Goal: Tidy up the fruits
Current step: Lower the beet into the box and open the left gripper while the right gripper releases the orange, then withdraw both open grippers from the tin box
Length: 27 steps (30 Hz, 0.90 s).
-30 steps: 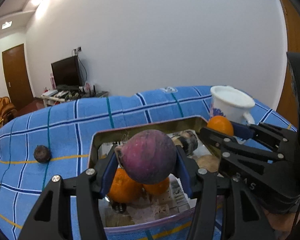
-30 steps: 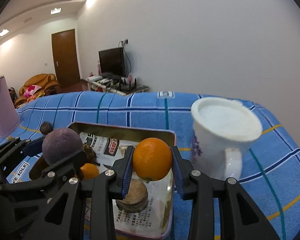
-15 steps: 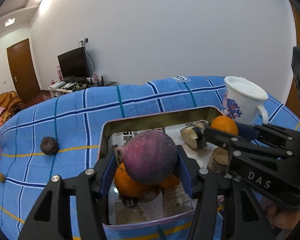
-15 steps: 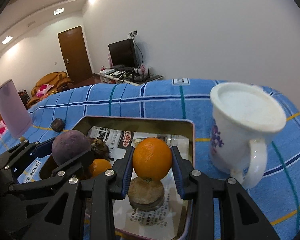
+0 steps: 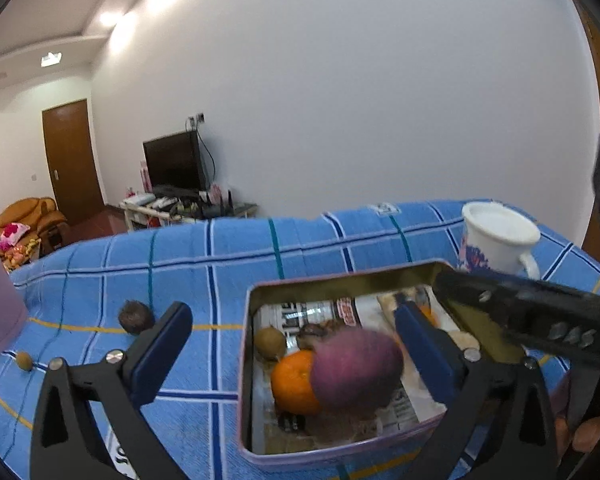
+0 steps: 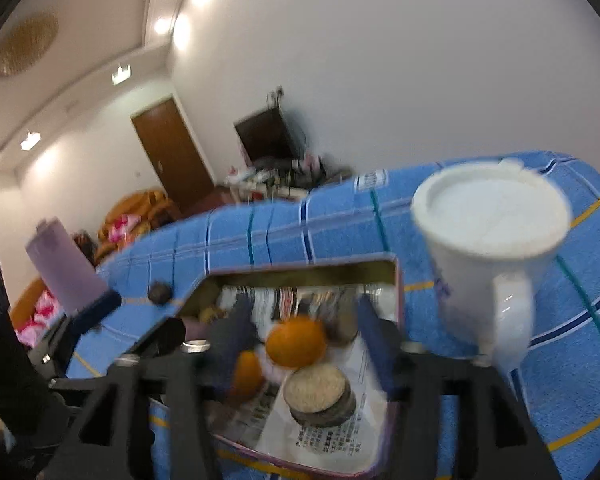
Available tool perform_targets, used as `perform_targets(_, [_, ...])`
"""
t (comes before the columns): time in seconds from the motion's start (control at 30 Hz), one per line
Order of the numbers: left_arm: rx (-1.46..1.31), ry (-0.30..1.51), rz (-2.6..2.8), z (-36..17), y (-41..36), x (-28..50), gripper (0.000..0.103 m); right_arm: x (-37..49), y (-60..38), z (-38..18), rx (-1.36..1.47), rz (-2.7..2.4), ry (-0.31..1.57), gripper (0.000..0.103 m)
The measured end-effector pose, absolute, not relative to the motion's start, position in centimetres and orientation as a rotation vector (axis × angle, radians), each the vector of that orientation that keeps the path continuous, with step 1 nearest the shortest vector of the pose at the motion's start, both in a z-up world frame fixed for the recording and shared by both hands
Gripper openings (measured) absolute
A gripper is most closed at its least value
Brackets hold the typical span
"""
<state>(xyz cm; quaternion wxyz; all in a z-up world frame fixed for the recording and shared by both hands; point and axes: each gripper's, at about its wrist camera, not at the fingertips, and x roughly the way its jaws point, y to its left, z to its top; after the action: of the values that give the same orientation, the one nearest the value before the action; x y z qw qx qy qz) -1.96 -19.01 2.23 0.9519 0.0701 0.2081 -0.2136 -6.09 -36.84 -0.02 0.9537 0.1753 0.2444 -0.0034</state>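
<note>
My left gripper (image 5: 296, 354) hangs over the open metal tin (image 5: 340, 280), its jaws opening wide. The purple fruit (image 5: 356, 368) is blurred and loose between them, touching neither pad, over an orange (image 5: 290, 384) in the tin. My right gripper (image 6: 304, 336) is over the same tin (image 6: 312, 270), its jaws opening too. Its orange (image 6: 296, 342) is blurred, with a gap to each pad. A second orange (image 6: 248, 372) and a round brown cake (image 6: 320, 396) lie on the newspaper lining.
A white mug (image 6: 488, 240) stands just right of the tin on the blue checked cloth (image 5: 180, 256). A dark fruit (image 5: 136, 317) and a small brown fruit (image 5: 23, 360) lie left of the tin. A pink bottle (image 6: 64, 268) stands far left.
Both grippers have opened. The purple fruit and the orange, gripped a moment ago, are now loose and dropping toward the tin. The right view has rolled and blurred.
</note>
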Motion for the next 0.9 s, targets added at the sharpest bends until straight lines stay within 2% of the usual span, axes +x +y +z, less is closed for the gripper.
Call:
perform_targets(0.13, [0.09, 0.374, -0.363, 3.4, -17.0, -1.7, 0.103, -8.1, -37.1, 1.5, 0.338, -0.091, 0.369, 0.074])
perform_targets(0.43, [0.051, 0.307, -0.08, 3.9, -11.5, 0.0, 0.103, -10.0, -34.7, 2.9, 0.181, -0.277, 0.257, 0.074])
perform_targets(0.5, [0.075, 0.292, -0.037, 3.5, -11.3, -0.4, 0.103, -10.4, -34.0, 3.1, 0.13, -0.315, 0.224, 0.085])
perform_targets(0.57, [0.089, 0.297, -0.022, 2.9, -11.3, -0.6, 0.103, -10.9, -33.2, 3.2, 0.082, -0.354, 0.186, 0.087])
perform_targets(0.9, [0.106, 0.337, -0.011, 1.8, -11.4, -1.6, 0.103, -12.6, -32.9, 3.2, 0.092, -0.373, 0.139, 0.087])
